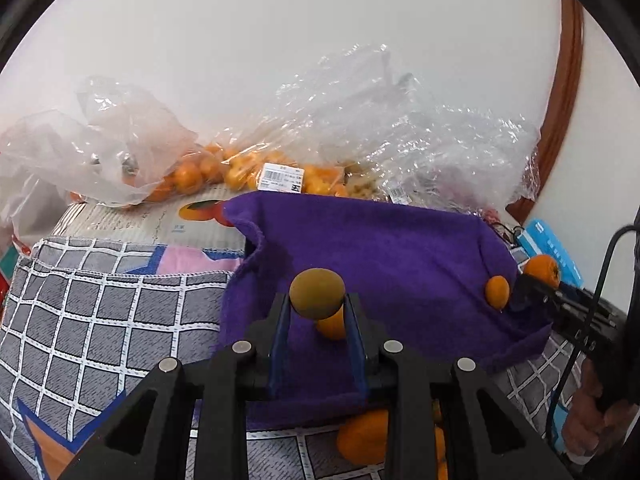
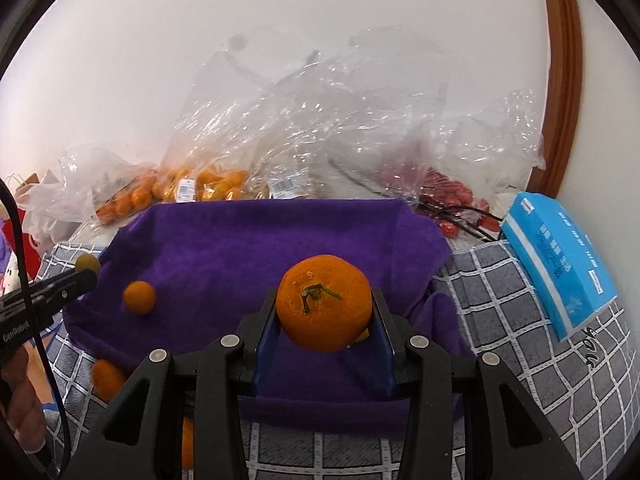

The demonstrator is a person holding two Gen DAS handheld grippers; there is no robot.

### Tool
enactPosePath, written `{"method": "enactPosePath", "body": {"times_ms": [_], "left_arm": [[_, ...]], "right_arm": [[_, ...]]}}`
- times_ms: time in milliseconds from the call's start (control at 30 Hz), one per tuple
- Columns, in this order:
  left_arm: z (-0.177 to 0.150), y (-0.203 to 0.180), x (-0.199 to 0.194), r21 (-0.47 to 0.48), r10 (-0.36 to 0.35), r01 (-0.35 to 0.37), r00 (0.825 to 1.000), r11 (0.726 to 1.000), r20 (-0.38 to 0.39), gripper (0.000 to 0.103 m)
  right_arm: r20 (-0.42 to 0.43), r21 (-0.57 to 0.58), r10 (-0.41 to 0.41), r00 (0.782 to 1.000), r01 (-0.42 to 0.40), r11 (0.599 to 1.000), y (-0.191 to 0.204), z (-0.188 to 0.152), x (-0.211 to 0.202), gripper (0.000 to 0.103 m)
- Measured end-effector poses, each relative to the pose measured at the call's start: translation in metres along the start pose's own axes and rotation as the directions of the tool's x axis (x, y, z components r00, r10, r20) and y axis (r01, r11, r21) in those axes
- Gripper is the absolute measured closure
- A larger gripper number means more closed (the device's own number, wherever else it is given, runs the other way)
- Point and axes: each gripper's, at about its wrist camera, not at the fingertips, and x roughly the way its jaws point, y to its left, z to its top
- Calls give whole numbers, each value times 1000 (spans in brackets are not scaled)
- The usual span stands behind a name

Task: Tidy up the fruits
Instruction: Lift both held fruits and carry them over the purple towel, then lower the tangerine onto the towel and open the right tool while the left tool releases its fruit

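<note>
My left gripper [image 1: 317, 300] is shut on a small greenish-yellow fruit [image 1: 317, 294] above a purple towel [image 1: 380, 248]. A small orange [image 1: 332, 326] lies on the towel just beyond it, another [image 1: 497, 291] further right. My right gripper [image 2: 324, 312] is shut on a large orange with a green stem [image 2: 324, 308], held above the towel [image 2: 240, 248]. It also shows in the left wrist view [image 1: 540, 280] at right. The left gripper with its fruit [image 2: 88, 264] shows at left in the right wrist view, near a small orange [image 2: 139, 297].
Clear plastic bags of oranges [image 1: 208, 172] and red fruit [image 2: 448, 196] lie at the back by the wall. A blue tissue pack [image 2: 560, 264] lies right. A grey checked cloth [image 1: 100, 312] covers the surface. More oranges [image 1: 364, 436] lie at the towel's near edge.
</note>
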Motion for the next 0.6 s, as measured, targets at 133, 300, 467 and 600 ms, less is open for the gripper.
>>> {"method": "enactPosePath", "body": {"times_ms": [133,300,467,600], "left_arm": [[-1,-3,3,10,-8,8,1000,1000,-11,77],[-3,-3,7,11,-5,5,1000,1000,-25,77],[-4,0,13,4,-2,2,999,1000,-43,77],[-6,2,17,-3,2,-2,998,1000,-56,77]], "right_arm": [[6,10,-8,1000,8,1000,-4,0,0,61],[-15,12,-5,1000,5,1000,-4,-3,6,61],[-45,5,2,999,-2,1000,-1,-8,14,61],[-54,-8,6,999,-7,1000,3,-10,17,61]]}}
